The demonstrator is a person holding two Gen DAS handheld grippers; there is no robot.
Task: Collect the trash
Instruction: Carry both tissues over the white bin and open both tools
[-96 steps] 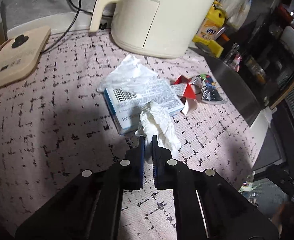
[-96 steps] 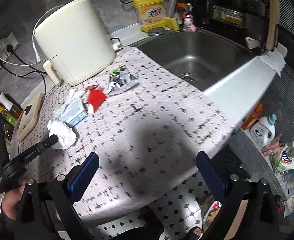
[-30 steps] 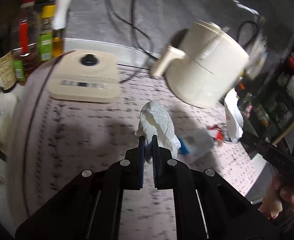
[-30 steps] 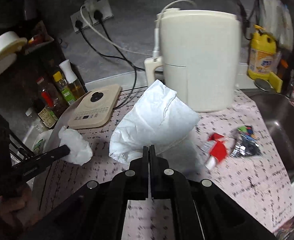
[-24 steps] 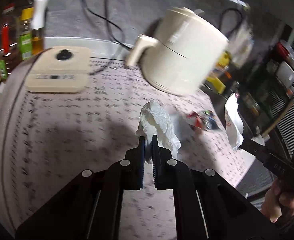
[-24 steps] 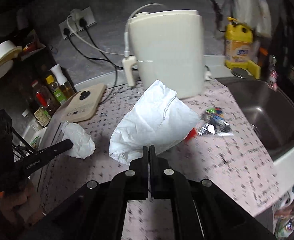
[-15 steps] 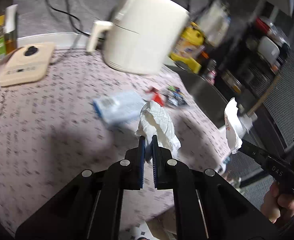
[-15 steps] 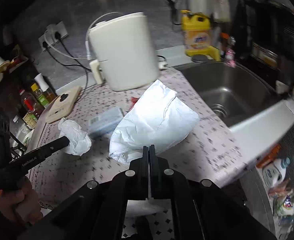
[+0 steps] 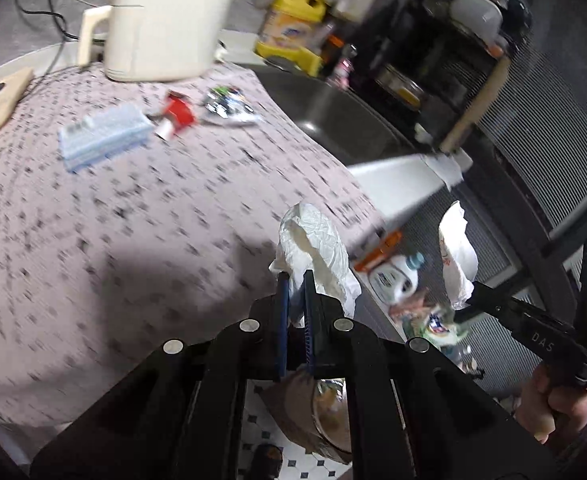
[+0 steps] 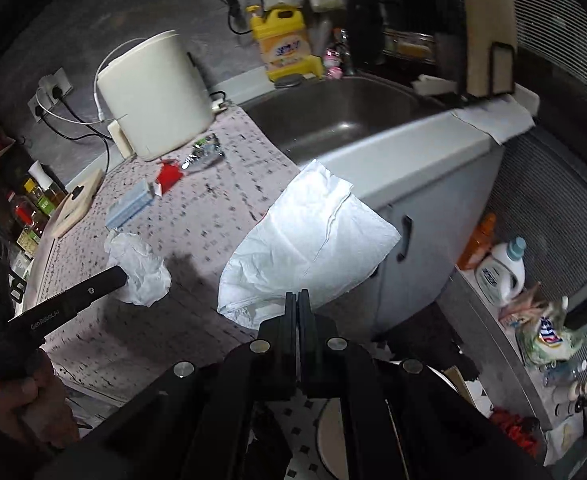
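The speckled pink counter [image 9: 93, 216] fills most of the left wrist view, with the steel sink [image 10: 333, 120] set into it at its far end; a cream appliance [image 10: 153, 92] stands at the back by the wall, and a yellow detergent jug [image 10: 285, 48] sits behind the sink; on the counter lie a blue-and-white box [image 9: 101, 136], a red carton [image 9: 177, 114] just beside it, and a shiny foil wrapper [image 9: 229, 106] next to that; the right gripper [image 10: 298, 300] is clamped tight on a white plastic bag [image 10: 313, 236], held out past the counter's front edge; the left gripper [image 9: 295, 284] pinches a crumpled white tissue [image 9: 313, 248] between narrow jaws, near the counter's edge; a white bottle [image 10: 497, 272] stands on the floor by the cabinet.
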